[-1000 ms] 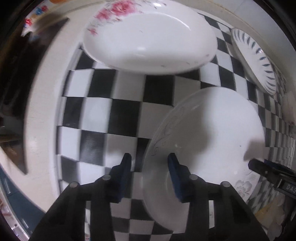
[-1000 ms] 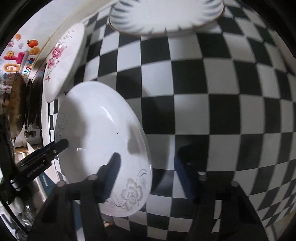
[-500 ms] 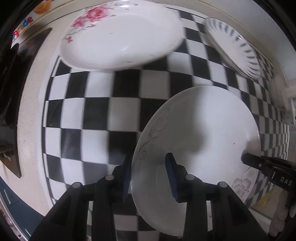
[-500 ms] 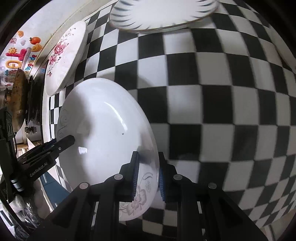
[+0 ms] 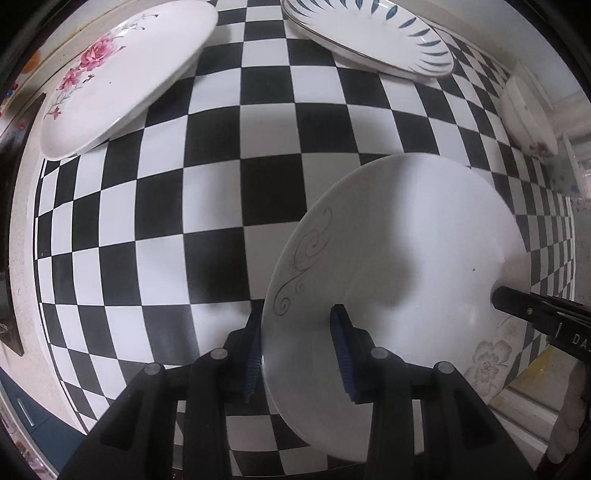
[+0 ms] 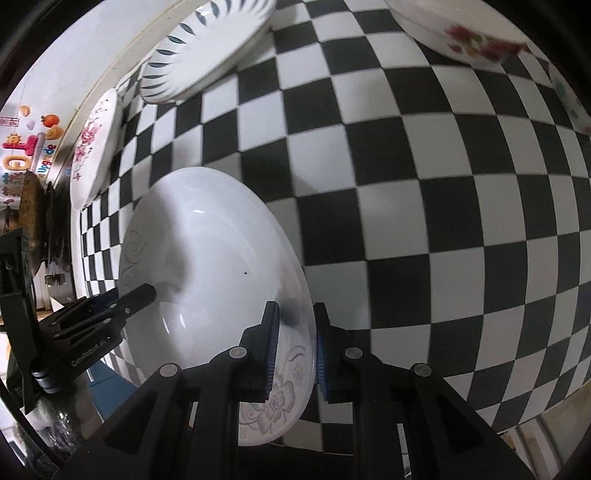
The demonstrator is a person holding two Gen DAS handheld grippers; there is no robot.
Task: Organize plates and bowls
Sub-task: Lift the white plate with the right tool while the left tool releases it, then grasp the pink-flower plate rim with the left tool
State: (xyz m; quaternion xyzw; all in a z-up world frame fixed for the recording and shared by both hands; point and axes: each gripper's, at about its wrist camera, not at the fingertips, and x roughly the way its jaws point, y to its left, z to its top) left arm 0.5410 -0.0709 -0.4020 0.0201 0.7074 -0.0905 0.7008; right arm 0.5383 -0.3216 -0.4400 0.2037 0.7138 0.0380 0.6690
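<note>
White plate (image 5: 406, 258), scroll-and-flower rim, clamped at opposite edges by left gripper (image 5: 295, 350) and right gripper (image 6: 293, 350), above the checkered counter's (image 5: 221, 184) near edge: keep level, both grips firm, clear of neighbouring plates.

- White plate (image 5: 399, 236) with grey scrolls was held tilted by its rims.
- Rose plate (image 5: 122, 70) and leaf plate (image 5: 369, 33) lay well apart.
- Bowl (image 5: 528, 114) sat far right.

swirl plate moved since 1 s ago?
Yes. The swirl plate has shifted right across the checkered cloth, away from the rose plate, clamped by both grippers.
</note>
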